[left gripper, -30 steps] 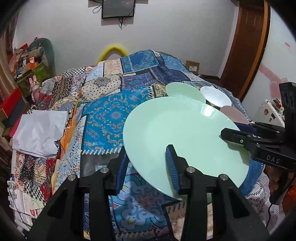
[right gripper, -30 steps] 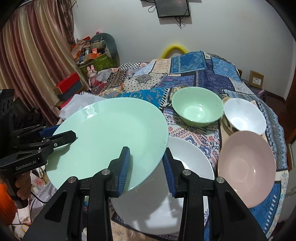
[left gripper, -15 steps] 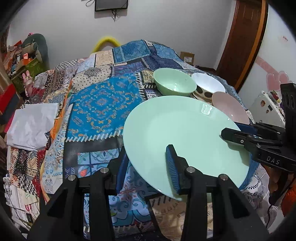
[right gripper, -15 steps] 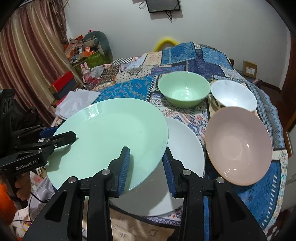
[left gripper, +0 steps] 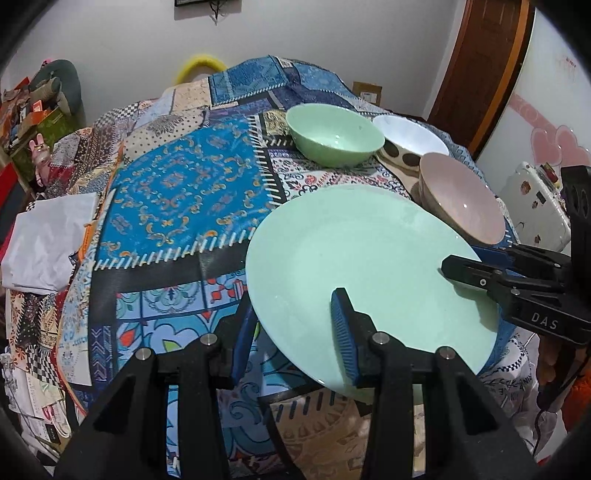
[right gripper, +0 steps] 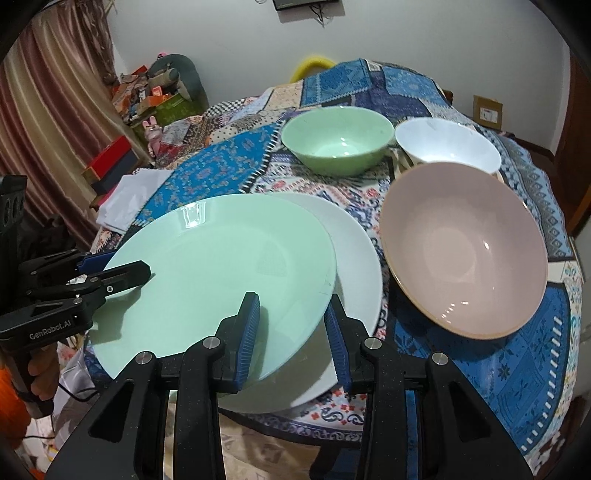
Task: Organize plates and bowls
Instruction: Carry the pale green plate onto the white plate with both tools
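Green plate (right gripper: 221,273) gripped at opposite rims between left gripper (left gripper: 295,332) and right gripper (right gripper: 291,325) fingers.

White plate (right gripper: 354,251) mostly covered by green plate (right gripper: 221,273), white bowl (left gripper: 410,136) partly behind green bowl (left gripper: 332,133), wall screen (right gripper: 306,3) cropped at top, shelf clutter (left gripper: 33,110) too small to identify

Green plate (right gripper: 221,273) over white plate (right gripper: 354,258)
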Motion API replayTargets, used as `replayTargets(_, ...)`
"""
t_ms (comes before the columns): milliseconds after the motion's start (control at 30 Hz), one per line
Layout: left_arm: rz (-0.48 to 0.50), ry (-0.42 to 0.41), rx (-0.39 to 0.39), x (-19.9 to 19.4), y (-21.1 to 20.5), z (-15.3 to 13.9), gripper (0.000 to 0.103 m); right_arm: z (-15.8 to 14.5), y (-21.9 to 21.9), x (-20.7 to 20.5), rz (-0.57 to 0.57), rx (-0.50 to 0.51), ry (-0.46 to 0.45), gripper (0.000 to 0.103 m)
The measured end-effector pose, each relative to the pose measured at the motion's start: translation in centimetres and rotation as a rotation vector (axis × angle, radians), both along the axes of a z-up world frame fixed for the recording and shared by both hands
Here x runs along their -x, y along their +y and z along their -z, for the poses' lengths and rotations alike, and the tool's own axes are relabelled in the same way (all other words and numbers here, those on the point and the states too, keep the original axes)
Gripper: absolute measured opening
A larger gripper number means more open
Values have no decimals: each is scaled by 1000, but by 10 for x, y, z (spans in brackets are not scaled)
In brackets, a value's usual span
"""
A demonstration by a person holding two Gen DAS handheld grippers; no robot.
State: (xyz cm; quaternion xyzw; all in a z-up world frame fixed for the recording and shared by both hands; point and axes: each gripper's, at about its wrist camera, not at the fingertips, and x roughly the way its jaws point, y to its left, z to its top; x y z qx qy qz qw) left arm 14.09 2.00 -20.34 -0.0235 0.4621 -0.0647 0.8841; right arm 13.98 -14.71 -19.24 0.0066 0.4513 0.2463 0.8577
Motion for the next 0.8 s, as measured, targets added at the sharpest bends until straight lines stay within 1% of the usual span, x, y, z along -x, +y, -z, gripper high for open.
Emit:
replayTargets(533,8,51,-17,-18,-7,22,41,14,-7,-6,12,1,41,33)
replayTargets(700,2,80,-13,-26,-4,30,41,15,-6,-9,9,3,43,33)
replayTargets(800,5,104,-9,-30,-4,35,41,14,-5,-9,6,24,33,33)
